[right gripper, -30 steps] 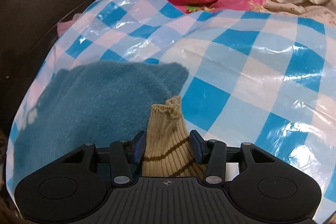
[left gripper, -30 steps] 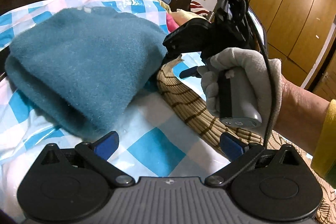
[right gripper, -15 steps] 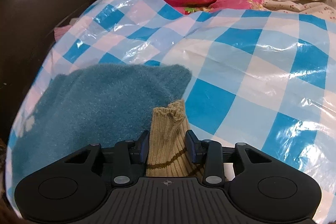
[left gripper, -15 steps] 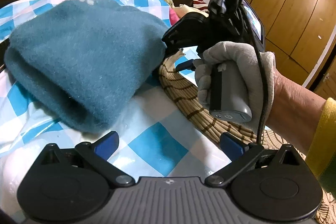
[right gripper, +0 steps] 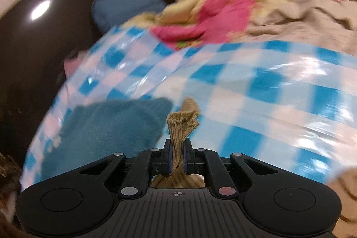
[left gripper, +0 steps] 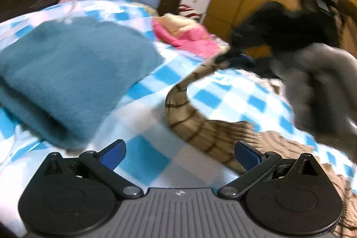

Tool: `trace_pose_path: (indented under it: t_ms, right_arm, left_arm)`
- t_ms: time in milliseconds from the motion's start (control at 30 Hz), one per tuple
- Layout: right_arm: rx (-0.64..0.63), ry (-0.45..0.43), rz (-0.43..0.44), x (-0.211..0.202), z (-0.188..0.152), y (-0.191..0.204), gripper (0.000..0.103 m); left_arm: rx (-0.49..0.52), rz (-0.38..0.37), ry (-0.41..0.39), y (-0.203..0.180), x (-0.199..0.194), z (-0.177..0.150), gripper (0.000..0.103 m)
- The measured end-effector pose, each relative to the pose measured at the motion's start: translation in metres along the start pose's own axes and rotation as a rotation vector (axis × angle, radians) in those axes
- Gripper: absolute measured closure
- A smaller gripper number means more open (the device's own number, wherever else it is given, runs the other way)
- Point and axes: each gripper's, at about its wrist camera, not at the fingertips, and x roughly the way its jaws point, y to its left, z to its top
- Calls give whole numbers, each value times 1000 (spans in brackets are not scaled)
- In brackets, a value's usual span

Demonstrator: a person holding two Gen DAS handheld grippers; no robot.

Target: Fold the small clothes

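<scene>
While one tan garment (right gripper: 181, 126) lifts, one teal garment (left gripper: 67, 73) lies.

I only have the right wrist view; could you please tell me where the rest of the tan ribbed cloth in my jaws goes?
Observer: The right gripper, whose jaws have just been closing on one end, holds up the tan ribbed knit garment with brown stripes; the rest trails down onto the blue-and-white checked plastic sheet.
Operator: Thank you; is the left gripper holding any of it?
Observer: No, the left gripper is open with nothing between its pads; the garment lies beside one finger.
</scene>
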Motion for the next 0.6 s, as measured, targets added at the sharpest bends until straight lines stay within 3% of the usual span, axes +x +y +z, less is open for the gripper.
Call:
trace_pose_path:
  t_ms: [367,467,600]
  right_arm:
    - [256,-201,-90,-210,-72,-143,95]
    - [333,-249,-143,-243,-103,-185,95]
    - [377,-203,-271,-242,-143,-231,95]
  left_arm:
    - [340,-188,-69,-108,-40,-15,0]
    - [438,-228,-51,-137,-39,-26,0]
    - [552,-256,27,-163,-31,-47,0]
